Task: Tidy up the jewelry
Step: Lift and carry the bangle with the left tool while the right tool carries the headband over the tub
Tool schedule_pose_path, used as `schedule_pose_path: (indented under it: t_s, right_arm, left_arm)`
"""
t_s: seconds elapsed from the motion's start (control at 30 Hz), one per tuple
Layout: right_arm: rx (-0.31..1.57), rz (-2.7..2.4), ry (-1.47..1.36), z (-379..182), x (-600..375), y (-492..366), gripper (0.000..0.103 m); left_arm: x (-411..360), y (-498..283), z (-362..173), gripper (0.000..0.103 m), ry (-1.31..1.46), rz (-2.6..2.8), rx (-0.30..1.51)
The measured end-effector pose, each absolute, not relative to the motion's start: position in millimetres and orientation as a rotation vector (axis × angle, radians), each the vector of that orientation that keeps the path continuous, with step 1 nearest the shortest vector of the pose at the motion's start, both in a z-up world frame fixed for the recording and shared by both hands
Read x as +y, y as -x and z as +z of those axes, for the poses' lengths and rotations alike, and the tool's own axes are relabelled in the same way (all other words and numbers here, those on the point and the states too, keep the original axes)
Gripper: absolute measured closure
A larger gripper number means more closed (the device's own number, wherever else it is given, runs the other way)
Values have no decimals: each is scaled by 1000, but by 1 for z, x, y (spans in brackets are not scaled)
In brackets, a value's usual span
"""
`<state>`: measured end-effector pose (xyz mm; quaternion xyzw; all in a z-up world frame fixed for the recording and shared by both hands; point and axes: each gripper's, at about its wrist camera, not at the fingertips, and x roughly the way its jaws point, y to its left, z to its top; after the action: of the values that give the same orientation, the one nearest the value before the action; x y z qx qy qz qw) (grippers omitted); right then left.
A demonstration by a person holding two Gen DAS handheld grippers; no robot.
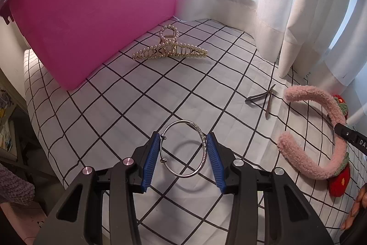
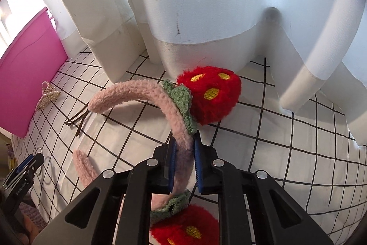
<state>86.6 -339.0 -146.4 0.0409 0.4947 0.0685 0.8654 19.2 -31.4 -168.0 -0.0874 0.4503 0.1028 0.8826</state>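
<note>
Left wrist view: the left gripper (image 1: 183, 157) is clamping its blue pads across a silver bangle (image 1: 182, 148), which is hanging clear of the checked cloth (image 1: 128, 93) with its shadow lying below it.
Bangle grip: the pads are pinching only the two sides of a thin, smooth ring, so I judge it could be twisting or sliding out if the hand is swinging fast.
Right wrist view: the right gripper (image 2: 184, 164) is squeezing tight on the fuzzy pink headband (image 2: 160, 105), just under one strawberry ear (image 2: 212, 95); the second ear is dangling below the fingers.
Headband risk: the band is long and top-heavy with those ears, so it could be pivoting in the pads, and its free end may be dragging over the cloth.
Middle ground: two dark hairpins (image 1: 263, 99) are lying crossed on the cloth, between the bangle and the headband; a trailing band tip could be sweeping them aside.
Further off: a pearl claw clip (image 1: 169, 47) is resting just beside the pink tub (image 1: 91, 15), not yet picked up.
Tub: probably the destination, though its inside is hidden; its wall is tall, so a low carry could be knocking either piece against the rim.
Far end: white curtains (image 2: 206, 4) are hanging down onto the cloth, close enough to be catching the headband.
</note>
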Motion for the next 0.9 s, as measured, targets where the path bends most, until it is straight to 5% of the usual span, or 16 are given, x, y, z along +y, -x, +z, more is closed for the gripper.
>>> schedule_pose_path:
  t_s: [0.9]
  right_arm:
    - [835,262,50,-18,-321,-51,89]
  left_arm:
    - [-24,11,-32,62,147,245,798]
